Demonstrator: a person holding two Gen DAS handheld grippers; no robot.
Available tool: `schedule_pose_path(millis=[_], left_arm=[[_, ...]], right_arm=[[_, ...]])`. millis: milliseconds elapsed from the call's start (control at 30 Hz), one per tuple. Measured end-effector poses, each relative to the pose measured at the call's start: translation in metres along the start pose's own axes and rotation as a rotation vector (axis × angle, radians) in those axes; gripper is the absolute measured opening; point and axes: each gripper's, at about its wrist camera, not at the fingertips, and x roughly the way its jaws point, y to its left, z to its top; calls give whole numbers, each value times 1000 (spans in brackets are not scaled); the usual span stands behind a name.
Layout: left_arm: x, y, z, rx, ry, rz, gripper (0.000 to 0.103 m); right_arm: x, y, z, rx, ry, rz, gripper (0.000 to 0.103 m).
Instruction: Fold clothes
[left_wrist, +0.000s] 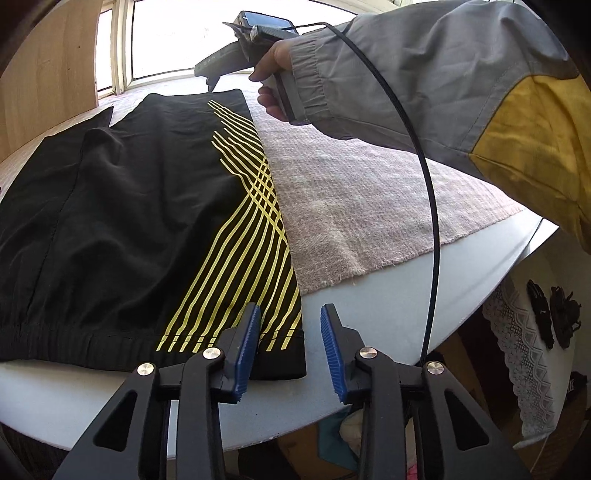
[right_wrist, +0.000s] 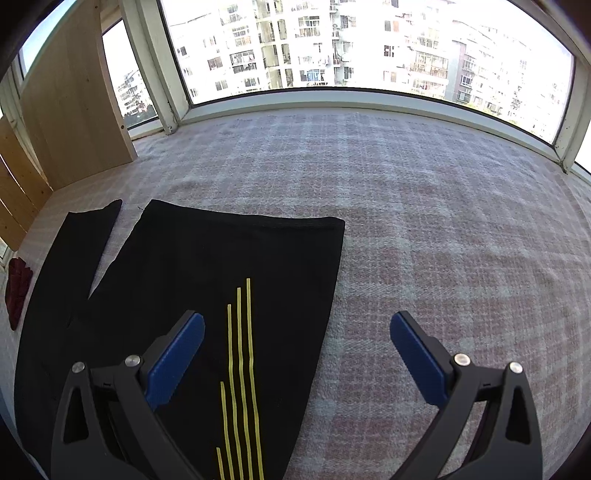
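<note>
Black shorts (left_wrist: 122, 229) with yellow stripes (left_wrist: 236, 258) lie flat on a pinkish checked blanket (left_wrist: 369, 206) that covers a white table (left_wrist: 74, 398); the elastic waistband (left_wrist: 92, 343) reaches over the blanket's near edge onto the bare tabletop. In the right wrist view the far leg hem (right_wrist: 258, 221) lies straight, and a second leg (right_wrist: 85, 240) splays off to the left.

Your left gripper (left_wrist: 290, 350) stands at the waistband's right corner: one blue pad (left_wrist: 245, 354) is over the cloth, the other (left_wrist: 332, 354) over bare table, the jaws partly apart and clamped on nothing. Your right gripper (right_wrist: 295, 362) hovers over the striped side edge, jaws wide apart and empty; the left wrist view shows your hand (left_wrist: 273, 81) gripping its handle, with a cable (left_wrist: 424, 184) trailing from it.

Handling, as a judgement: the fabric looks thin, light and limp, probably smooth enough to slide on the blanket. It will sag and not hold any shape, so a one-point lift will likely drag it askew. Take the thicker parts, namely the gathered waistband corner and the stitched hem corner on the same side, one in each gripper. Pinch both layers, or the top one alone may peel away.
</note>
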Motion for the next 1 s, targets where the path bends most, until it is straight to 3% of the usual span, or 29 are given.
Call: schedule_pose_path(millis=[167, 333, 533, 633, 700, 767, 800, 867, 933, 1000], left_arm=[[0, 6, -1, -2, -6, -5, 18], [-1, 3, -3, 26, -17, 10, 20], [0, -1, -3, 55, -30, 19, 24], [1, -4, -1, 57, -18, -21, 44], [3, -9, -1, 77, -16, -50, 66], [5, -13, -2, 95, -15, -68, 73], [4, -12, -1, 83, -17, -75, 73], [2, -7, 0, 54, -15, -83, 73], [1, 1, 1, 16, -12, -65, 73], [0, 7, 2, -7, -22, -75, 73]], right_arm=[[16, -13, 9, 23, 13, -26, 97], [31, -32, 18, 71, 21, -51, 96], [40, -30, 29, 11, -10, -19, 96], [44, -18, 31, -64, -11, -19, 96], [47, -7, 31, -118, -7, -9, 96], [50, -4, 33, -132, -1, 6, 95], [50, -4, 36, -134, 1, 9, 91], [51, -5, 42, -142, 2, 8, 71], [50, -10, 45, -132, 3, 20, 31], [50, -17, 46, -106, 13, 27, 23]])
